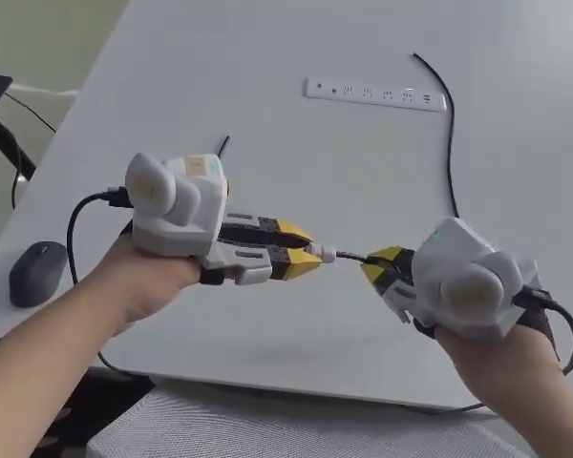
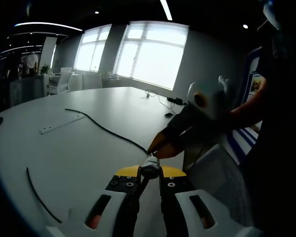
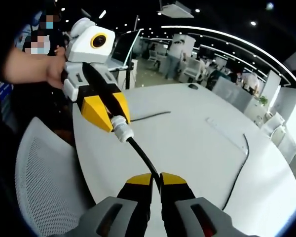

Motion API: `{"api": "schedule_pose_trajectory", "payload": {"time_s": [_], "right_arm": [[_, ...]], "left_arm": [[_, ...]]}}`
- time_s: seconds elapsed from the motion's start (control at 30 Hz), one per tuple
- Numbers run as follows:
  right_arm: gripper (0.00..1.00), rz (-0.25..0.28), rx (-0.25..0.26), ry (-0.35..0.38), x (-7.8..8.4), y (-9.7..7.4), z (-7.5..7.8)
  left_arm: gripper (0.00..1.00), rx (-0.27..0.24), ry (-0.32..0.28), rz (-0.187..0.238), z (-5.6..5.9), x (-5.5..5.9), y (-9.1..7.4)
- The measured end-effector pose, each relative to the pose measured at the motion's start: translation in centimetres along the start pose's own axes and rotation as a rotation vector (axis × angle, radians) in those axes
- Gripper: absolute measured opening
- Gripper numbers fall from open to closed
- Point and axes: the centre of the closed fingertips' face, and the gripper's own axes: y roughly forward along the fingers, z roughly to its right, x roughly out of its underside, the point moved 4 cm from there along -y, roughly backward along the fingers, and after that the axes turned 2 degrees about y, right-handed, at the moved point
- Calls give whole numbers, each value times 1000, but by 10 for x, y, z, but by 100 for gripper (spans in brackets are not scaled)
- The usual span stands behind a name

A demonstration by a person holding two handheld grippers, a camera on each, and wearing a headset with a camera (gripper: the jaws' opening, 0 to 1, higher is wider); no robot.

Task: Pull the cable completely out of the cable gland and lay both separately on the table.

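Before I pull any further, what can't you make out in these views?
1. How much cable sits inside the cable gland: hidden by the gland's body in every view.
2. The cable's tail end: behind the right gripper in the head view, below its jaws in the right gripper view.
3. Where the left gripper bites the gland: covered by its jaw tips in the left gripper view.
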Motion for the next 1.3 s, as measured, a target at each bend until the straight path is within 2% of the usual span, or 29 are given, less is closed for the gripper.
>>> {"api": "schedule_pose_trajectory", "payload": {"time_s": [0.17, 0.4, 0.57, 0.7, 0.93, 1.3], "right_arm": [[0, -27, 35, 153, 17, 1, 9], [0, -57, 81, 317, 39, 2, 17], [0, -77, 108, 407, 53, 5, 19], [0, -91, 110, 464, 61, 7, 17], [0, -102, 112, 495, 64, 9, 12], [1, -73, 114, 460, 60, 4, 10]], "left_arm": [[14, -2, -2, 2, 0, 0, -1], [14, -7, -3, 8, -1, 0, -4], [14, -7, 1, 9, -1, -1, -2], [14, -7, 0, 9, -1, -1, -2], [14, -7, -1, 2, 0, 2, -2], [14, -22, 1, 6, -2, 1, -6]]}}
